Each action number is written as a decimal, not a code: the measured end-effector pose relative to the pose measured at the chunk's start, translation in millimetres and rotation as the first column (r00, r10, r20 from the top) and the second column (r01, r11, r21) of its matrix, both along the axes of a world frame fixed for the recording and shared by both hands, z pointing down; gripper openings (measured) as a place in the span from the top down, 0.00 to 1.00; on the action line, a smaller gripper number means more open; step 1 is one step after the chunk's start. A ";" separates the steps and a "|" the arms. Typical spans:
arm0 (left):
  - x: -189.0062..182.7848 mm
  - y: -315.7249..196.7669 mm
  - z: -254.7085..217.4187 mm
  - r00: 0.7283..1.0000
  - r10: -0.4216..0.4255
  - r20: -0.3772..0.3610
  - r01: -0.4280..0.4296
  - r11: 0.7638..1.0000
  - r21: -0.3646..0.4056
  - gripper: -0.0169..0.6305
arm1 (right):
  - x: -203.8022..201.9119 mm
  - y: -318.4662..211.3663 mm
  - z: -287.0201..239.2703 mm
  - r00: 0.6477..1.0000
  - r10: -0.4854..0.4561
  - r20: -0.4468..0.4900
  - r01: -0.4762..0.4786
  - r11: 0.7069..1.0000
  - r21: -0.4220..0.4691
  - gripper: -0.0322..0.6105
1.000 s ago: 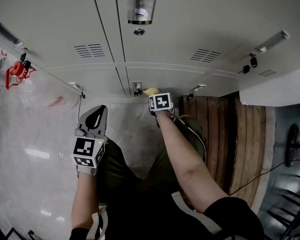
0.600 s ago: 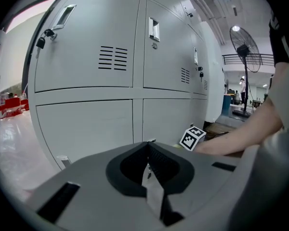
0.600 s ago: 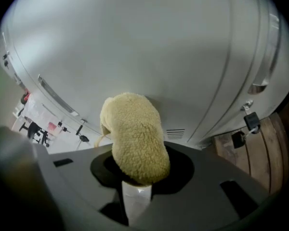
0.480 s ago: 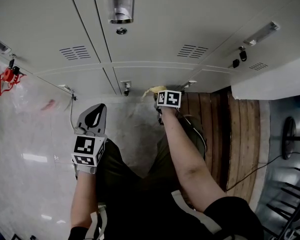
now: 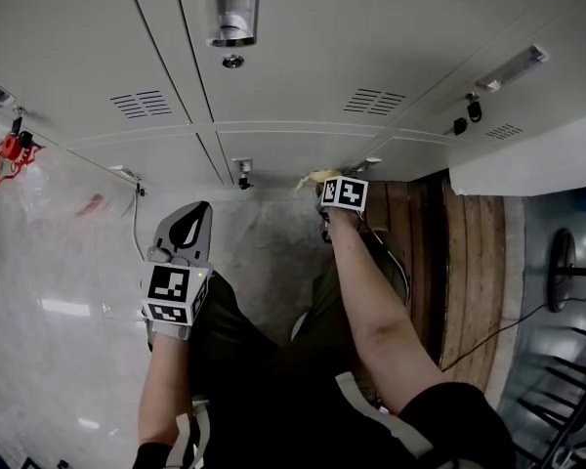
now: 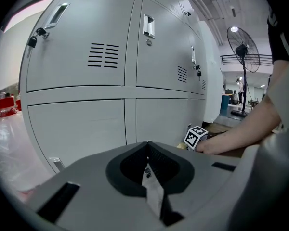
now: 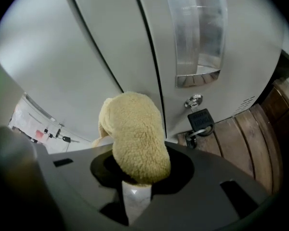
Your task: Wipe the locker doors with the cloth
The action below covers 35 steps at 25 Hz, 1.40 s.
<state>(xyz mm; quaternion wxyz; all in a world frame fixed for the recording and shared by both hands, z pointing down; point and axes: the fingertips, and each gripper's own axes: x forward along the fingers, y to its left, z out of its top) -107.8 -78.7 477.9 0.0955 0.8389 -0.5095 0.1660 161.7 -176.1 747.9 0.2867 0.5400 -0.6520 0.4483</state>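
At lower locker door (image 7: pixel 101 47), maybe touching: right claw (image 7: pixel 136 181) clamps cloth (image 7: pixel 135 134); left claw (image 6: pixel 147 150) closed.

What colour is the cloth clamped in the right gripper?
Pale yellow, with a fluffy pile. The cloth shows best in the right gripper view.

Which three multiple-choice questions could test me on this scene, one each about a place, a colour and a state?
1. Where is the cloth?
A) in the left claw
B) in the right claw
C) in neither claw

2. What colour is the cloth?
A) blue
B) white
C) pale yellow

3. How is the left claw?
A) shut, empty
B) wide open
C) shut on the cloth

Answers:
1 B, the right gripper view shows it pinched there.
2 C, its fleece looks pale yellow.
3 A, its jaws meet with nothing between.
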 end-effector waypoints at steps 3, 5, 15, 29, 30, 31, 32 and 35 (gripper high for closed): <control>2.2 0.9 -1.0 1.000 -0.003 -0.007 0.003 1.000 -0.009 0.96 | 1.1 -0.3 5.1 1.000 -0.025 -0.018 0.025 1.000 -0.008 0.76; 4.0 1.6 -3.1 1.000 -0.003 -0.010 0.003 1.000 -0.010 0.96 | 0.1 0.3 9.7 0.998 -0.047 -0.031 0.047 0.999 -0.017 0.76; 5.5 8.5 -8.1 1.000 0.003 -0.021 -0.003 1.000 0.001 0.96 | -7.0 2.0 30.6 0.994 -0.102 -0.051 0.100 0.994 -0.035 0.76; -10.1 16.9 -14.2 0.999 -0.015 -0.032 0.015 1.000 0.005 0.96 | -84.3 -1.2 37.3 0.970 -0.242 0.018 0.242 0.970 -0.019 0.77; -11.4 18.3 -14.9 0.999 -0.017 -0.032 0.017 1.000 0.005 0.96 | -91.8 -1.4 37.6 0.968 -0.249 0.028 0.249 0.968 -0.016 0.77; -12.5 19.6 -15.7 0.999 -0.018 -0.031 0.018 1.000 0.007 0.96 | -98.5 -1.5 38.1 0.967 -0.254 0.036 0.254 0.967 -0.013 0.77; -13.8 20.8 -16.6 0.999 -0.019 -0.030 0.019 1.000 0.009 0.96 | -104.5 -1.7 38.6 0.966 -0.255 0.042 0.256 0.967 -0.011 0.77; -20.5 24.2 -18.9 0.999 -0.027 -0.031 0.028 1.000 0.010 0.96 | -122.2 -2.2 39.5 0.964 -0.259 0.067 0.259 0.966 -0.002 0.77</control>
